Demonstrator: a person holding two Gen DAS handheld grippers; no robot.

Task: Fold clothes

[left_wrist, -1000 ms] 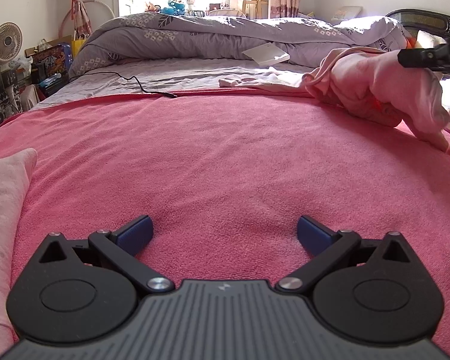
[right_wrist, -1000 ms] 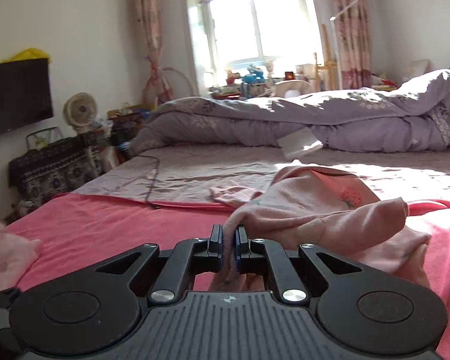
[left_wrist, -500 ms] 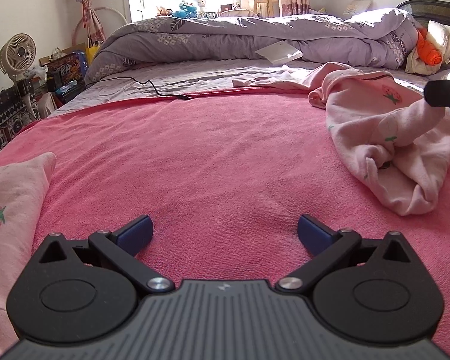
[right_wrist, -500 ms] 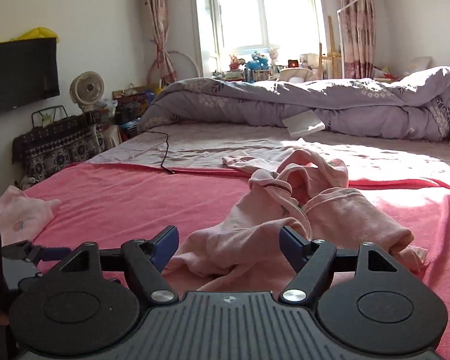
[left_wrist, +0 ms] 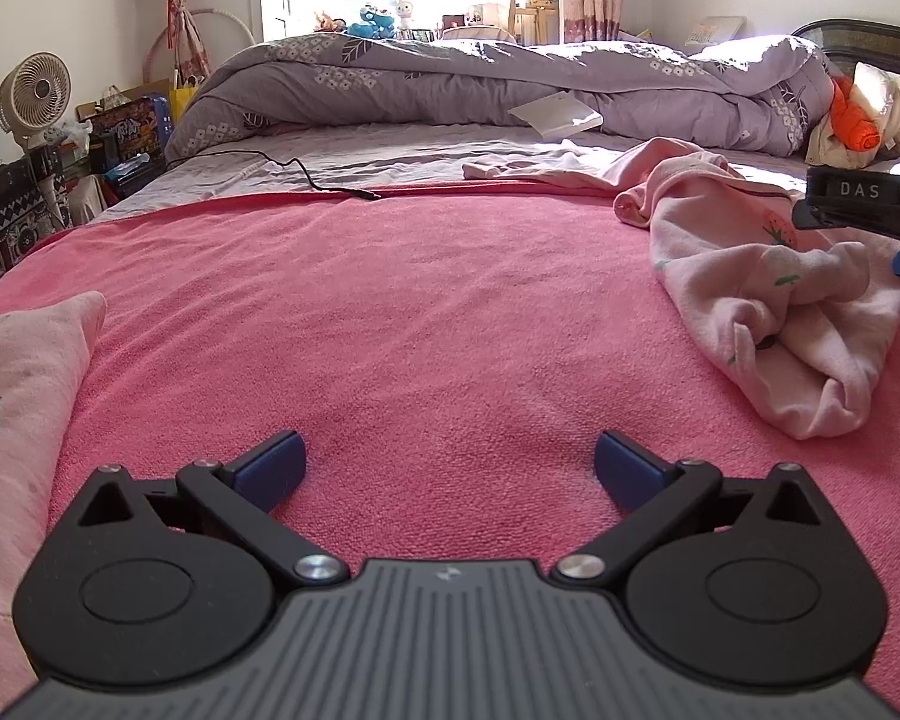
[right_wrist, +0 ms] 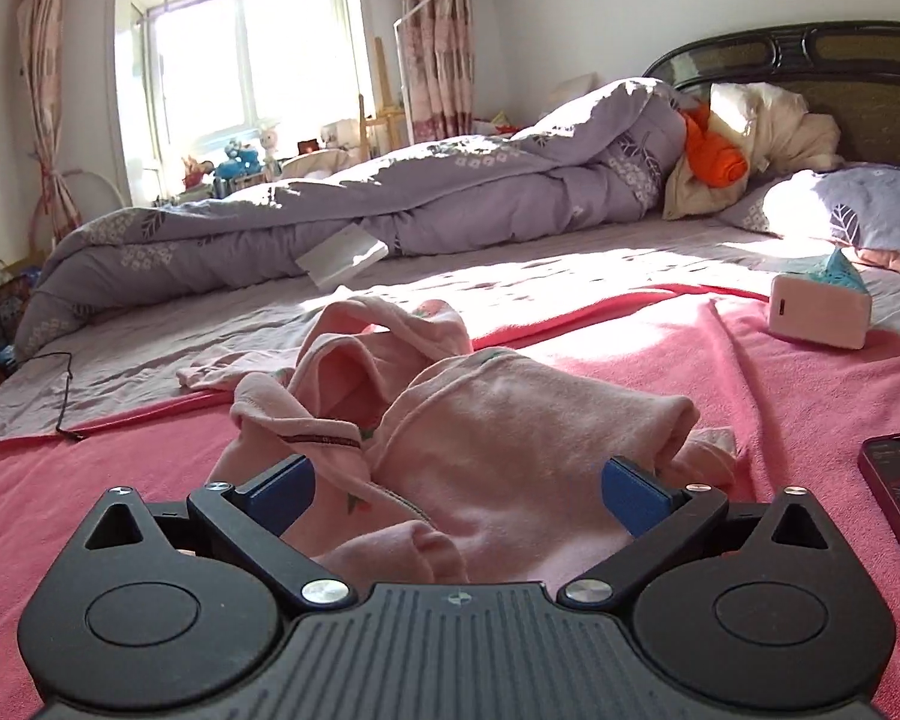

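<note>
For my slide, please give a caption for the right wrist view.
Right gripper, fingers opening, above a crumpled pink garment on the pink blanket.

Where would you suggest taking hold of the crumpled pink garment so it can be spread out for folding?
Probably at the dark-trimmed edge of the pink garment, coming from the near side. It is a firm, raised edge, standing clear of the pink blanket, just ahead of the opening right tongs.
</note>
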